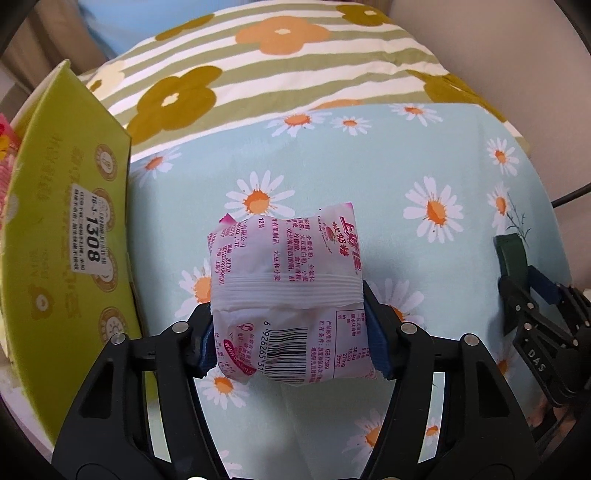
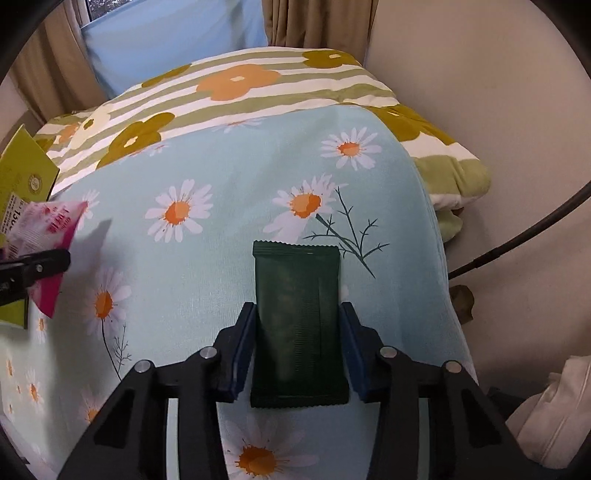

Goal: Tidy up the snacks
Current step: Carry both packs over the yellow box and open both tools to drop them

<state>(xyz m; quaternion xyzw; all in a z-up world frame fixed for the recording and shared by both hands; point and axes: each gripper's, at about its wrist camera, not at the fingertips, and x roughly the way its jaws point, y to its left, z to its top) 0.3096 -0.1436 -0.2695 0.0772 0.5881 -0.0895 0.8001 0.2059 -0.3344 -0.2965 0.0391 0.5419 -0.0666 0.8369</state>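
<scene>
Showing a double pickup over the daisy-print sheet [image 2: 229,206]: the left gripper [image 1: 291,332] pinches a puffy white-and-pink snack bag [image 1: 284,295] by its lower half, so the slick film may slide out on the way to the green carton [image 1: 70,229] at its left. The right gripper [image 2: 297,350] brackets a dark green packet [image 2: 297,325], jaws closed onto its long edges; lying flat on soft cloth, it could buckle or slip free.

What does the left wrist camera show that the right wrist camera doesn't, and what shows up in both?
Only the left wrist view shows the pink and white packet's barcode and the number label on the green box. Only the right wrist view shows the curtains, the window and the dark green packet's full length between the right gripper's pads. Both show the daisy cloth, the striped flower blanket, the green box and the pink and white packet clamped in the left gripper.
</scene>
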